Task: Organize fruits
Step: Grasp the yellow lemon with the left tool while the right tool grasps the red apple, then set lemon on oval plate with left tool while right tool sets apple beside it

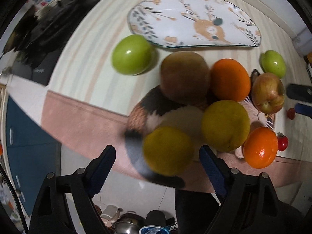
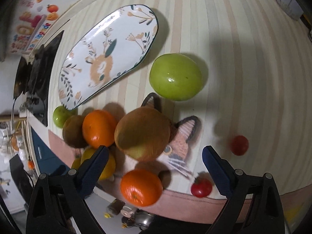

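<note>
Fruit crowds a cat-shaped mat (image 1: 148,115) at the near edge of a striped counter (image 1: 87,72), seen from the left wrist camera, where the left gripper (image 1: 158,156) hovers at lower centre with its jaws spread wide on either side of a yellow lemon (image 1: 168,150), not touching it. A second lemon (image 1: 225,124) lies just to the right, with a brown kiwi (image 1: 184,78) and an orange (image 1: 231,80) side by side above them. A deer-patterned oval plate (image 1: 195,21) sits bare at upper centre, a green apple (image 1: 132,54) just beside its lower-left rim. In the right wrist view, the right gripper (image 2: 155,160) hangs with jaws equally spread and holding nothing; a large kiwi (image 2: 143,131) fills the centre, an orange (image 2: 141,187) lies below it, a green apple (image 2: 175,77) above, and two small tomatoes (image 2: 239,145) rest at lower right.
</note>
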### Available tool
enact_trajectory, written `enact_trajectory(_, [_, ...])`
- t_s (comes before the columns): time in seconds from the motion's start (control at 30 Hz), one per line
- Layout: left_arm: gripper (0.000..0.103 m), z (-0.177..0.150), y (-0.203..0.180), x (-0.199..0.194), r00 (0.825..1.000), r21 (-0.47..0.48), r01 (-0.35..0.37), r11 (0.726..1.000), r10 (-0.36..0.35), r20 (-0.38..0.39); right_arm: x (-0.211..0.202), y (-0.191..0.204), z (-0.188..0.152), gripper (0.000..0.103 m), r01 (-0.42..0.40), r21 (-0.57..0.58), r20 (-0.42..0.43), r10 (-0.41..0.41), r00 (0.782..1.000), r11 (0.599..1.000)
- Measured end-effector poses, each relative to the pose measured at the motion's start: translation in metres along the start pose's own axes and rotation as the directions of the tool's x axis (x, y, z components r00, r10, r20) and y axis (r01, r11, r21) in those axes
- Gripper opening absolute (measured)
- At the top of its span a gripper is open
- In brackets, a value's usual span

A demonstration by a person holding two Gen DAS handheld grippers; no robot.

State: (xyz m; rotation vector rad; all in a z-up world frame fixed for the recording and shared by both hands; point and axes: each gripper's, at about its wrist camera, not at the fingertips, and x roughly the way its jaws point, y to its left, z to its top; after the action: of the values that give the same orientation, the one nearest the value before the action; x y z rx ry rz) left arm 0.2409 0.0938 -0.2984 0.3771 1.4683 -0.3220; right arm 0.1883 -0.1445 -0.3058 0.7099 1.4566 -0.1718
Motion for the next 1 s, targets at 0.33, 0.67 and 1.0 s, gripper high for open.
enact_trajectory(0.33, [0.057,0.016,0.004,0.014,0.992,0.012,0.122,0.992,-0.122,0.018,0.044,0.023,0.015,0.072,-0.100,0.035,-0.076,0.102,0.992,0.994])
enact_trajectory(0.67, [0.056,0.004,0.026,0.007,0.991,-0.081,0.135,0.987,-0.134,0.024,0.032,0.041,0.014,0.071,-0.022,-0.089,-0.035,0.019,0.999,0.996])
enact_trajectory(1.0, [0.056,0.068,0.055,-0.069,0.972,-0.214,0.217,0.953,-0.189,0.142,-0.028,0.065,0.048,0.071,-0.034,-0.214,0.079,0.052,0.995,0.976])
